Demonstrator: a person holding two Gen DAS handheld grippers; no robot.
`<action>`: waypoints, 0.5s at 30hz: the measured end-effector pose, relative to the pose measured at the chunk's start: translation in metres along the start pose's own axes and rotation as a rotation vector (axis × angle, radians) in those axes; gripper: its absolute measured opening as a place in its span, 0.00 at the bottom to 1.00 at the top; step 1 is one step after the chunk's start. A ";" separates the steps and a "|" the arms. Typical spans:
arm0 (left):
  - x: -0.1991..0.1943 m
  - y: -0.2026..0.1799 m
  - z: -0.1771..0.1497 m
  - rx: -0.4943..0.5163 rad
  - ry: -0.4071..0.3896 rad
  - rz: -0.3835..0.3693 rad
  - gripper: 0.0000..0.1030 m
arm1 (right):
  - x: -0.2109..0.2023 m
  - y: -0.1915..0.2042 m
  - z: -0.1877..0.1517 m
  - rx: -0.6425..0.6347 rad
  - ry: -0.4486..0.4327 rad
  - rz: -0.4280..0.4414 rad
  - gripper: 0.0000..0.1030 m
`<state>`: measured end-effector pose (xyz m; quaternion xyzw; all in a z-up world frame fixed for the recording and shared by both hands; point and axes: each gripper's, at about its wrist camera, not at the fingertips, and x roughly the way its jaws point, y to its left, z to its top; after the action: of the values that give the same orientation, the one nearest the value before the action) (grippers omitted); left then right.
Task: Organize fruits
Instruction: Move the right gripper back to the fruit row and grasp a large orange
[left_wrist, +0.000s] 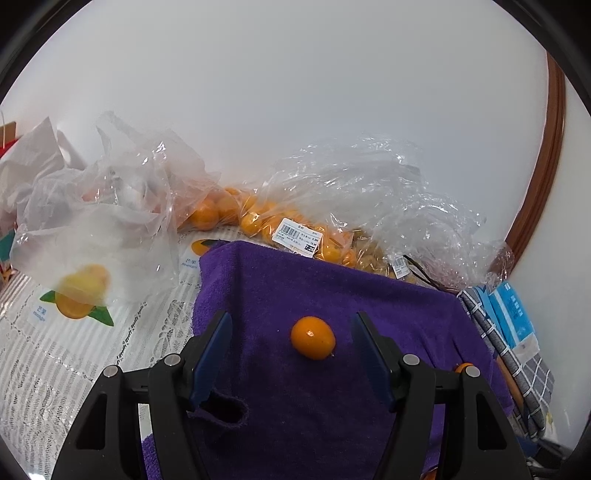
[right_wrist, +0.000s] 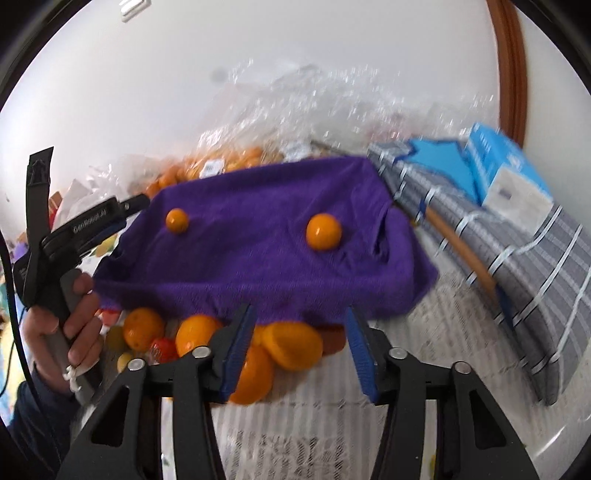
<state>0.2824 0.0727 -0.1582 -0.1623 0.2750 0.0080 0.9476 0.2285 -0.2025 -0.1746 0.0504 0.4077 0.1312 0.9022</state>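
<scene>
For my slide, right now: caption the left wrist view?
Open left gripper above a small orange fruit on a purple towel.

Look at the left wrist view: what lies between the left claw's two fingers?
One small orange fruit resting on the purple towel. It sits in the open left claw, touching neither finger.

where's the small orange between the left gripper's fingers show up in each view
Left wrist: the small orange lies on the purple towel, centred between the open fingers of the left gripper.
Right wrist: probably the smaller orange at the towel's upper left, near the left gripper.
Shared landmark: the purple towel.
</scene>
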 end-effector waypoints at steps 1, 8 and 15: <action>0.000 0.002 0.000 -0.008 0.005 -0.002 0.63 | 0.002 -0.003 0.000 0.019 0.015 0.010 0.41; 0.000 0.007 0.000 -0.032 0.005 -0.001 0.63 | 0.020 -0.016 -0.002 0.132 0.076 0.097 0.41; 0.000 0.005 -0.001 -0.021 0.008 -0.001 0.63 | 0.021 -0.027 -0.002 0.212 0.115 0.171 0.36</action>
<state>0.2818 0.0770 -0.1602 -0.1723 0.2784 0.0095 0.9448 0.2458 -0.2227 -0.1967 0.1723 0.4646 0.1664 0.8525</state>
